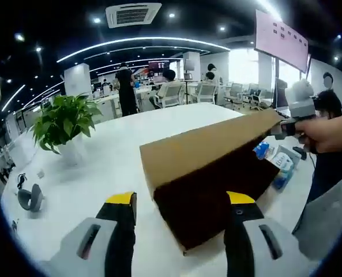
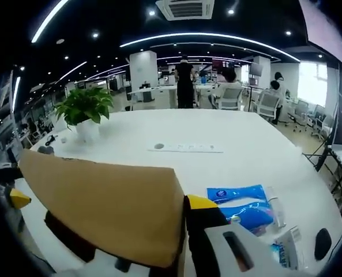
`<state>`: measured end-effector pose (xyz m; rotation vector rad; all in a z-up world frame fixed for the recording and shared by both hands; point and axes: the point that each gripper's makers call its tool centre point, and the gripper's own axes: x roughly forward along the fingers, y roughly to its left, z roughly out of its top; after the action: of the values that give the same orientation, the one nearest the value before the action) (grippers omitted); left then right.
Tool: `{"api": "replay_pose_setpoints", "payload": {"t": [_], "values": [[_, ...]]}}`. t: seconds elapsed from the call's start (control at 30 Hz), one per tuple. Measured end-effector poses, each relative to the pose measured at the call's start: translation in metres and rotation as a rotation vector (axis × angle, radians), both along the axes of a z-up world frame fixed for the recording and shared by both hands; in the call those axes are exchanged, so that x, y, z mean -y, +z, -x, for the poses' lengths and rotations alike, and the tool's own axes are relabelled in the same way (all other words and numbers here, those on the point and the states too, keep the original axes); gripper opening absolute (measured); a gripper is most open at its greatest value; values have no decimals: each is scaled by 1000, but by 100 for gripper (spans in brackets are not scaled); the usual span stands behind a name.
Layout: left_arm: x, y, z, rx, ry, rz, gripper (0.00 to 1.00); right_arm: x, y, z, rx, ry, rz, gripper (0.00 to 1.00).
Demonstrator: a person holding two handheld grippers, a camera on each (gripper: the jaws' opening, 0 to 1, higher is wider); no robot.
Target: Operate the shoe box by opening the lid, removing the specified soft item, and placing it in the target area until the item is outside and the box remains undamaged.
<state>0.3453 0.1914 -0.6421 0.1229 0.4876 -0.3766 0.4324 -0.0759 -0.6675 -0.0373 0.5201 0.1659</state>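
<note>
The shoe box (image 1: 208, 173) lies on the white table (image 1: 101, 167), a brown cardboard box whose lid (image 1: 208, 147) is lifted at a slant, showing a dark inside. In the left gripper view the left gripper (image 1: 179, 222) has its yellow-tipped jaws spread wide, one on each side of the box's near corner, gripping nothing. At 3 o'clock in that view a hand (image 1: 329, 133) holds the right gripper (image 1: 283, 128) at the far end of the lid. In the right gripper view the lid (image 2: 107, 205) covers the lower left; one yellow-tipped jaw stands just beside its edge, and how far the right gripper (image 2: 179, 213) is open I cannot tell. This view shows a blue packet (image 2: 243, 205) at 4 o'clock on the table. A potted plant (image 1: 64, 124) stands at 10 o'clock in both views.
</note>
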Motion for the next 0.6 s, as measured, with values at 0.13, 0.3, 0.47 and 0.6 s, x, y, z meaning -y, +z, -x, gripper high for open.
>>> {"api": "replay_pose_setpoints", "payload": {"t": [0.13,0.3,0.47,0.6], "values": [[3,1,-6,5,4,-14,60,-1,0,3,6,14,3,0],[10,3,-8,2,-8,-4,59,-3,0,4,15,38,-2,2],[10,5,-8,-7,9,27,58,-7,-1,11,8,71,0,16],[10,5,-7,-4,14,23,57,-8,1,19,20,99,9,18]]}}
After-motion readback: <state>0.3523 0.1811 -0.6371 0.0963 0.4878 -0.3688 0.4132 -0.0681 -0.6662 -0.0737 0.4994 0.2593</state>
